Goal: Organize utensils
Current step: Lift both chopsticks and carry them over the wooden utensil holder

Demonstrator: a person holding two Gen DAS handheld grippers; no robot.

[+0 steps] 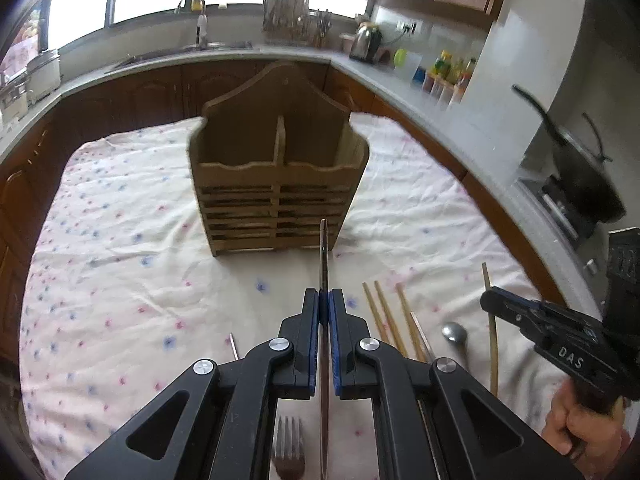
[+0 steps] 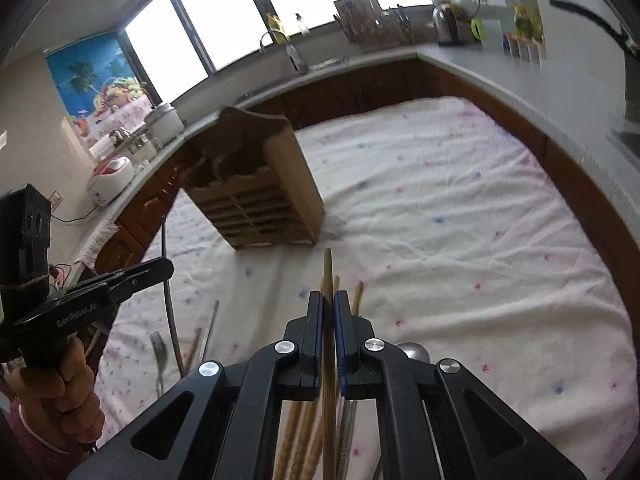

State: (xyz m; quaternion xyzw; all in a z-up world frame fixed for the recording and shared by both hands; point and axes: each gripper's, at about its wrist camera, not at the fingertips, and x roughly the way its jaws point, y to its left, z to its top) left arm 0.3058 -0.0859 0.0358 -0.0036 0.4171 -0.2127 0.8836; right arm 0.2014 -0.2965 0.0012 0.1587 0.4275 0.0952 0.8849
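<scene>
Evidently each hand has picked one piece to carry to the holder (image 1: pixel 276 184), which stands upright on the cloth-covered counter (image 1: pixel 120 220) with both compartments apparently empty. The left hand-held gripper (image 1: pixel 324 304) is clamped tight on a thin metal utensil (image 1: pixel 323 252), gripped partway along so the free end points toward the holder. The right hand-held gripper (image 2: pixel 328 304) is likewise closed on a single chopstick (image 2: pixel 327 272), tip forward for dropping in. Loose chopsticks (image 1: pixel 384 316), a spoon (image 1: pixel 455 334) and a fork (image 1: pixel 289 444) lie on the cloth nearby, yet to be sorted.
</scene>
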